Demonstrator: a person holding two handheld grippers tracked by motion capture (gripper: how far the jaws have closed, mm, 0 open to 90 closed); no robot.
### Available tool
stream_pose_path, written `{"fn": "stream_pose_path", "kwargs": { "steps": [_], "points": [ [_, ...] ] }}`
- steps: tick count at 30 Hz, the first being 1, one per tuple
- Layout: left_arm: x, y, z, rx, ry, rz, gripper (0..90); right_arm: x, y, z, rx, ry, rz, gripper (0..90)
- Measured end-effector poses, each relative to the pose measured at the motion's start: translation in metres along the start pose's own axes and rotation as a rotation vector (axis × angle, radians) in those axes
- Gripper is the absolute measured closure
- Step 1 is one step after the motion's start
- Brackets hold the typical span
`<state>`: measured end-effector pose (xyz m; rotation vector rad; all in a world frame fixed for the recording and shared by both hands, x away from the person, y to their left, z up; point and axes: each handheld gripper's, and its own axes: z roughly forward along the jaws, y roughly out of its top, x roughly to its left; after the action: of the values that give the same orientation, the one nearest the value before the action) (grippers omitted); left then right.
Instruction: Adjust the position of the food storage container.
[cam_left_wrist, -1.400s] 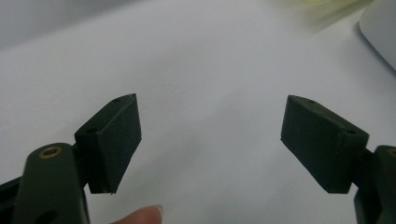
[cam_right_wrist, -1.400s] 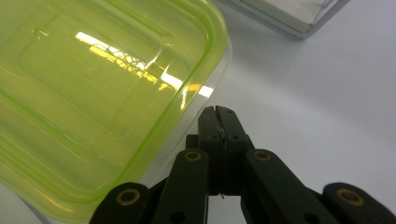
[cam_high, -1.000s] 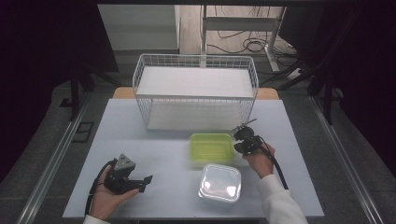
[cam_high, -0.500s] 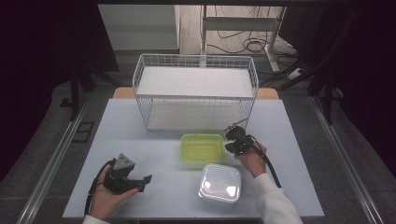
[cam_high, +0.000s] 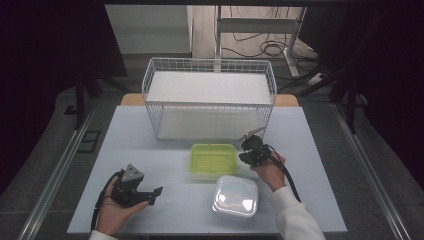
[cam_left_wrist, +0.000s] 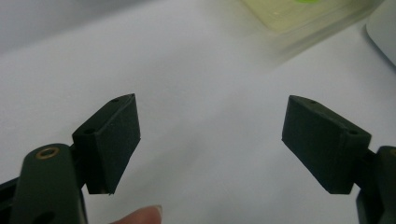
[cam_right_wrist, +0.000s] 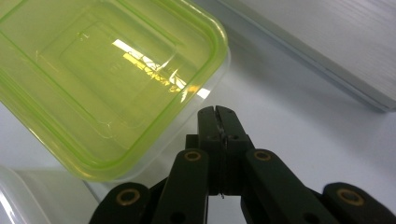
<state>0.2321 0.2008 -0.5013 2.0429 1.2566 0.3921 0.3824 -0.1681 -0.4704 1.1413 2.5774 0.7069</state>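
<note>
Two shut fingers (cam_right_wrist: 215, 114) beside green container (cam_right_wrist: 93, 79)

No legible text or labels anywhere.

I see a glossy green plastic tub (cam_high: 213, 159), a clear plastic lid (cam_high: 235, 195), a white wire basket (cam_high: 209, 100), and a matt table (cam_high: 150, 150).

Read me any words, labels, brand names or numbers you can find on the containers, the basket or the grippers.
No readable text anywhere.
Green-lidded clear plastic container: faint embossed marks on the lid, too blurred to read.
Clear plastic container with a clear lid: no print visible.
White wire basket: no label visible.
Left gripper and right gripper: plain black jaws, no markings.
</note>
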Motion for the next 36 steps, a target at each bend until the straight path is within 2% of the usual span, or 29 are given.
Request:
{"fn": "stream_pose_path", "kwargs": {
  "steps": [7,12,14,15,17,18,19,24,27,29,30,31,32,36],
  "points": [
    [0.001,0.0,-0.001,-0.004,0.006,-0.004,18.7,-0.005,-0.007,-0.011,-0.022,-0.004,0.012,89.2],
    [0.0,0.001,-0.002,-0.017,0.007,-0.009,18.6,-0.011,-0.018,-0.022,-0.052,0.009,0.035,89.1],
    [0.0,0.002,-0.002,-0.026,-0.009,-0.019,18.7,-0.015,-0.027,-0.03,-0.087,0.025,0.051,85.8],
    [0.0,0.003,-0.002,-0.032,-0.024,-0.03,18.7,-0.015,-0.027,-0.03,-0.087,0.025,0.051,85.8],
    [0.0,0.006,-0.002,-0.052,-0.05,-0.056,18.6,-0.019,-0.035,-0.033,-0.121,0.042,0.074,76.9],
    [-0.002,0.009,-0.001,-0.057,-0.056,-0.055,18.6,-0.021,-0.042,-0.034,-0.141,0.031,0.103,65.3],
    [-0.002,0.009,-0.001,-0.057,-0.056,-0.055,18.6,-0.021,-0.042,-0.034,-0.141,0.031,0.103,65.3],
    [-0.007,0.014,0.004,-0.061,-0.062,-0.052,18.8,-0.029,-0.058,-0.038,-0.19,0.017,0.177,45.4],
    [-0.009,0.019,0.005,-0.076,-0.062,-0.056,20.1,-0.035,-0.063,-0.04,-0.205,0.054,0.208,38.9],
    [-0.01,0.025,0.008,-0.081,-0.073,-0.068,20.4,-0.037,-0.064,-0.041,-0.211,0.063,0.211,38.3],
    [-0.011,0.027,0.009,-0.082,-0.078,-0.069,21.1,-0.039,-0.064,-0.045,-0.234,0.096,0.223,36.4],
    [-0.012,0.03,0.011,-0.077,-0.085,-0.064,21.1,-0.039,-0.064,-0.045,-0.234,0.096,0.223,36.4],
    [-0.014,0.033,0.013,-0.074,-0.089,-0.059,21.4,-0.041,-0.064,-0.05,-0.255,0.125,0.225,34.7],
    [-0.017,0.045,0.017,-0.079,-0.109,-0.059,21.4,-0.038,-0.063,-0.052,-0.27,0.15,0.223,30.5]
  ]
}}
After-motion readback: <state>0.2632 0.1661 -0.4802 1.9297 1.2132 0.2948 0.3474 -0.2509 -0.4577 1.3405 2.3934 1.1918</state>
